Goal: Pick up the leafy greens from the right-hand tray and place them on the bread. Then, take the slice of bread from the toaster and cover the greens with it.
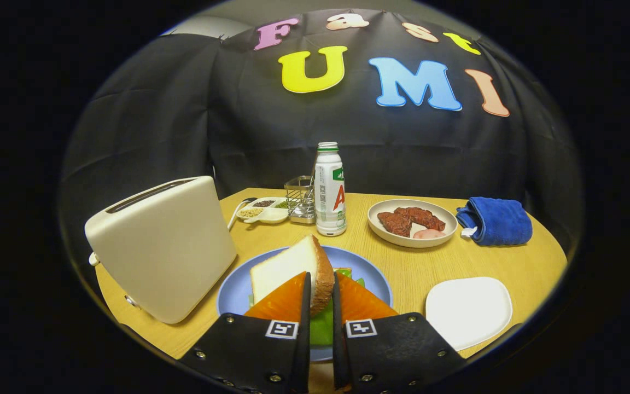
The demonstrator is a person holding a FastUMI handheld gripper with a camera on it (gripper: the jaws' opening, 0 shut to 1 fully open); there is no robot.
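Note:
My gripper [321, 284] is shut on a slice of bread [287, 268], which stands on edge between the fingers, its white face turned toward the toaster and its brown crust to the right. Beneath it lies the blue plate [372, 271] with leafy greens [321, 328] showing below the slice and just past the right finger. The cream toaster [162, 246] stands left of the plate, its slot on top looking empty. A white square tray [468, 309] lies to the right of the plate with nothing on it.
Beyond the plate stand a white bottle with a green cap [330, 189], a wire rack [300, 200] and a divided dish of seeds [263, 210]. A beige bowl with meat pieces [412, 221] and a folded blue towel [495, 220] lie at the far right.

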